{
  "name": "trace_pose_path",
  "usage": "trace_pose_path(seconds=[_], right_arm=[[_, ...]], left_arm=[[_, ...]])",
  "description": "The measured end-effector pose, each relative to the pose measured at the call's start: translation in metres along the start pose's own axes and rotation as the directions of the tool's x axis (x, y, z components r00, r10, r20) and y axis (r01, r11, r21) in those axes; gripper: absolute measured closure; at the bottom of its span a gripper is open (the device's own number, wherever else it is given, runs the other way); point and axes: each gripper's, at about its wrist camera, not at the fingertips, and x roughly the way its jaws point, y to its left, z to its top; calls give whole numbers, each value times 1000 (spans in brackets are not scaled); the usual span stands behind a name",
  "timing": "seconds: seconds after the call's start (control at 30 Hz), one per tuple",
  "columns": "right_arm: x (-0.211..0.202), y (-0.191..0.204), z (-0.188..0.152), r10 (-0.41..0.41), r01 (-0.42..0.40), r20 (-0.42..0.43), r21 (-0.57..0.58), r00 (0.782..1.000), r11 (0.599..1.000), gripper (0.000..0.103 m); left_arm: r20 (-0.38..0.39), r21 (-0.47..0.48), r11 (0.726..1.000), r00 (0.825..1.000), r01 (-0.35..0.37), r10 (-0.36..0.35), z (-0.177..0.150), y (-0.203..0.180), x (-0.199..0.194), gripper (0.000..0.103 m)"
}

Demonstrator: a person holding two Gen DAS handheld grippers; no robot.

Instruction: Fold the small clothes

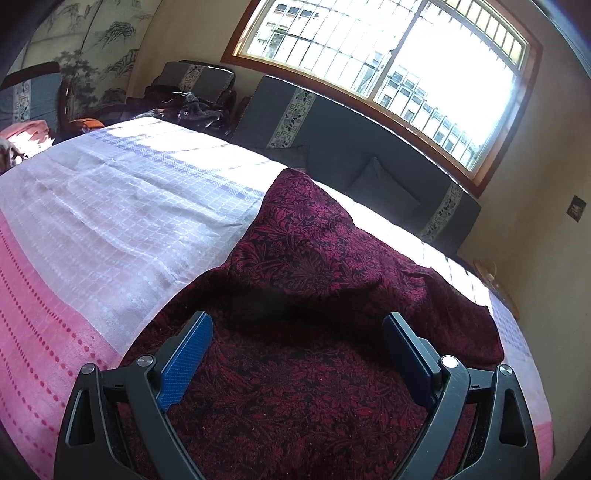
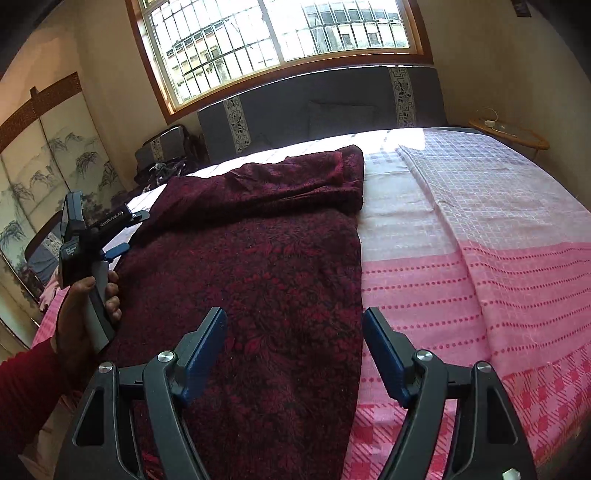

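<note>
1 maroon garment [image 2: 258,266], 2 tools [image 2: 295,325] gaping apart.

both grippers, left [image 1: 297,325] and right [image 2: 295,319], fingers apart, empty

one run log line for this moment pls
stage: mid-fold | dark red floral garment: flat on pink bedspread, far end folded over | left gripper: open, empty | right gripper: open, empty

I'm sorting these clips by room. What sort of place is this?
Most likely a bedroom at home: a bedspread covers a wide bed, a padded headboard stands under a barred window.
</note>
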Motion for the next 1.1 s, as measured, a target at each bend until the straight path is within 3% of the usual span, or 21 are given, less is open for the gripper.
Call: trace_pose_path(seconds=[0.27,0.5,0.73,0.97,1.1], right_arm=[[-16,-29,-25,-22,22,-1,100,1000,995,30],[-15,-24,-43,-20,21,-10,106,1000,994,30],[-17,-25,-65,-14,17,-30,132,999,991,30],[-26,-20,-75,-6,10,-29,121,1000,993,30],[-29,-18,-79,24,-19,-34,124,999,992,29]], left_arm=[[-20,94,995,999,-36,38,-21,-8,-48,10],[-15,200,978,997,-65,70,-42,-15,-82,10],[-24,236,969,996,-76,84,-59,-8,-105,10],[-126,234,972,992,22,8,-62,14,-136,10],[-249,156,979,964,130,-89,-55,49,-151,10]])
